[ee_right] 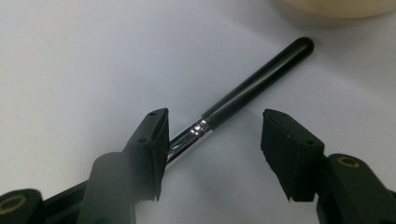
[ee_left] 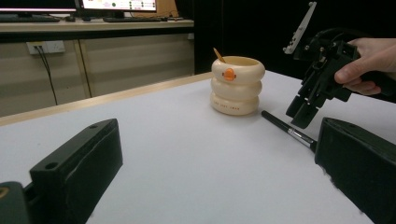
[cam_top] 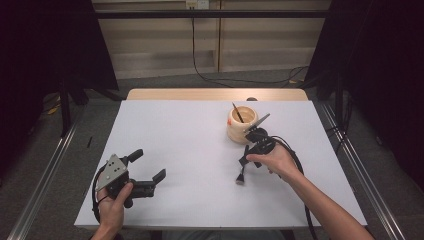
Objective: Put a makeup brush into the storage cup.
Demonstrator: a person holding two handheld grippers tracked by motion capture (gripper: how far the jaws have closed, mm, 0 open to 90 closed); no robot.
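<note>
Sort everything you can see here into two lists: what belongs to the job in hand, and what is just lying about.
Part of the job:
- black-handled brush, lying on the table
- right gripper, jaws either side of the brush, not yet gripping
- cream ringed holder, a stick in it

Lying about:
- left gripper, open, idle
- white table

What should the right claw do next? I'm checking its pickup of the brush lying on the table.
Probably close the right claw a little more: the brush lies flat between its jaws at the silver ferrule, and a gap remains on one side, so it is not yet gripped.
</note>
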